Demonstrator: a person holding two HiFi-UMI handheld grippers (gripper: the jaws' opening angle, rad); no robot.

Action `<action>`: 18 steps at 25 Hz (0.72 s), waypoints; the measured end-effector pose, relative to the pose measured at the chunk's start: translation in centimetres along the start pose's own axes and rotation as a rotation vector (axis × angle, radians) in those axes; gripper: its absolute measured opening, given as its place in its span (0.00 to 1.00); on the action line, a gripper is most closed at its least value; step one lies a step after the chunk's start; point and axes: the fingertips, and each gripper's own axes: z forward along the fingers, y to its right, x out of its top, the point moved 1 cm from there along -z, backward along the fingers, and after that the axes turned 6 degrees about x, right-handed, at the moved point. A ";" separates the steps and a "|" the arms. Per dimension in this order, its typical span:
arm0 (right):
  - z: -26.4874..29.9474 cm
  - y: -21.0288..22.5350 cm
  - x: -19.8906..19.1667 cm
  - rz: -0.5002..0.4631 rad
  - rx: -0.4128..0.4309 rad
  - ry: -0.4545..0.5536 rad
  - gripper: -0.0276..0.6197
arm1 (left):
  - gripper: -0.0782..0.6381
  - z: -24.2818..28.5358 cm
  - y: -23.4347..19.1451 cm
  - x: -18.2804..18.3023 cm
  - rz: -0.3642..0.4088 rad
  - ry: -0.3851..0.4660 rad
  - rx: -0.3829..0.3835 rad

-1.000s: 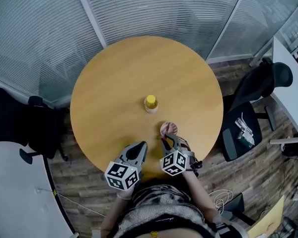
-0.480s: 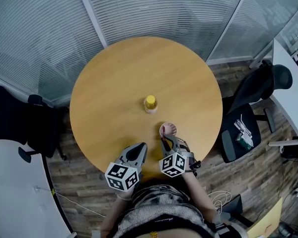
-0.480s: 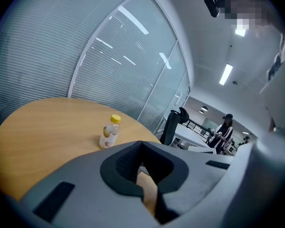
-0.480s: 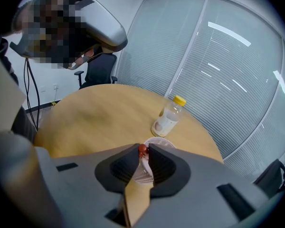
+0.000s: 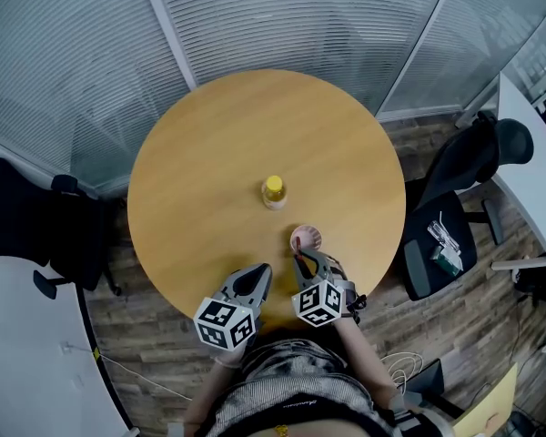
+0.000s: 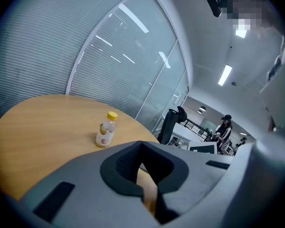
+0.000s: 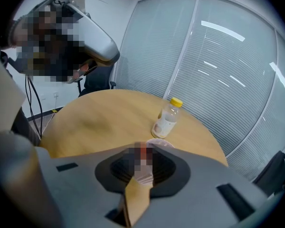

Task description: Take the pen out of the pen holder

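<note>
Round wooden table (image 5: 209,153) stands before glass walls hung with blinds. Pen holder (image 5: 308,238) stands near the table's near edge, with a yellow-capped bottle (image 5: 273,191) beyond it. Right gripper (image 5: 302,260) sits just beside the holder, its 2 jaws narrow and gripping the pen (image 7: 143,175). Left gripper (image 5: 254,279) hovers beside it, jaws together with nothing between them.

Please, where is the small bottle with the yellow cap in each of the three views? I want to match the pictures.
Head view: the bottle stands near the middle of the round table.
Left gripper view: the bottle is left of centre, above the jaws.
Right gripper view: the bottle is right of centre, just beyond the pen holder.
Shared landmark: the round wooden table under the bottle.
</note>
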 end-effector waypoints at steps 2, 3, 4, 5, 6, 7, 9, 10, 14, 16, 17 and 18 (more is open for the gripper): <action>-0.3 0.0 0.1 0.001 0.002 0.005 0.15 | 0.12 0.0 0.2 -0.1 -0.003 0.001 0.000; -0.4 0.1 0.2 0.000 0.003 0.007 0.15 | 0.12 -0.1 0.3 -0.1 -0.004 0.002 0.000; -0.5 0.0 0.2 0.000 0.005 0.009 0.15 | 0.12 -0.1 0.4 -0.2 -0.004 0.003 0.001; -0.6 0.0 0.2 -0.001 0.007 0.011 0.15 | 0.12 -0.1 0.4 -0.3 -0.003 0.003 0.002; -0.8 0.0 0.3 -0.002 0.010 0.013 0.15 | 0.12 -0.1 0.5 -0.4 0.000 0.002 0.003; -1.0 0.0 0.3 -0.004 0.012 0.015 0.15 | 0.12 -0.1 0.6 -0.5 0.003 -0.001 0.005; -1.4 0.1 0.5 -0.008 0.014 0.020 0.15 | 0.12 0.0 0.8 -0.7 0.009 -0.007 0.007; -1.6 0.2 0.5 -0.007 0.015 0.023 0.15 | 0.12 0.0 0.9 -0.8 0.009 -0.008 0.006; -2.7 0.5 1.0 0.017 0.027 0.050 0.15 | 0.12 0.2 1.4 -1.3 0.006 -0.010 0.008; -3.4 0.7 1.4 0.033 0.035 0.064 0.15 | 0.12 0.3 1.6 -1.4 0.005 -0.010 0.009; -3.7 0.8 1.6 0.040 0.038 0.068 0.15 | 0.12 0.3 1.7 -1.5 0.005 -0.010 0.010; -4.0 0.9 1.8 0.044 0.040 0.071 0.15 | 0.12 0.3 1.8 -1.6 0.005 -0.010 0.010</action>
